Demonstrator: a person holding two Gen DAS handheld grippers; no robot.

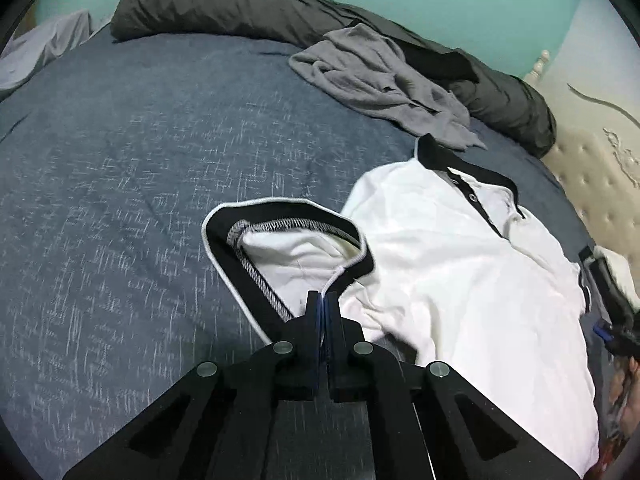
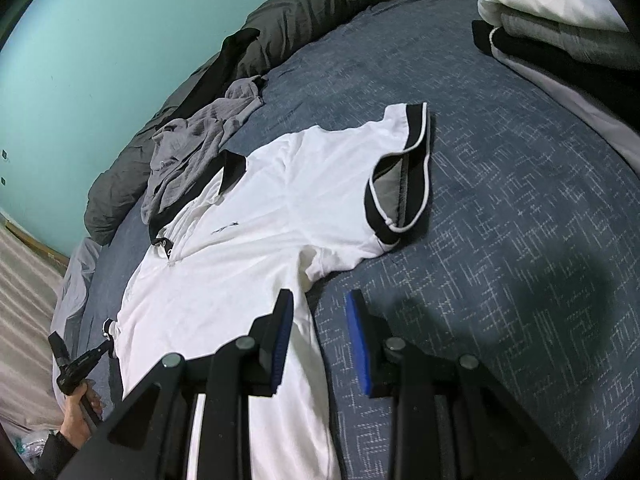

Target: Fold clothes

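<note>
Left gripper (image 1: pixel 322 296), nearest the lens: we note both fingers pressed flat together, pinching the seam of a black sleeve cuff (image 1: pixel 236 264) with white piping. The cuff hangs open in a loop ahead of the fingertips, showing grey overlock stitching inside.

Cuff belongs to a white polo shirt (image 1: pixel 460 260) with a black collar and snap placket. It lies front-up on a blue patterned bedspread (image 1: pixel 120 160), collar pointing away from the left wrist camera.

Right gripper (image 2: pixel 319 296): we log its fingers spread wide, blue pads facing each other, nothing between them. One finger sits over the white fabric at the shirt's side edge, the other over bare bedspread. We cannot tell whether either touches down.

From the right wrist view, the other sleeve lies on the bedspread, cuff gaping. A hand (image 2: pixel 80 412) at lower left holds a gripper against the shirt's opposite sleeve.

Also noted:
- a crumpled grey garment (image 1: pixel 380 80) just beyond the collar
- a dark duvet (image 1: pixel 224 4) along the teal wall
- a folded stack (image 2: pixel 560 28) at the bed's far corner
</note>
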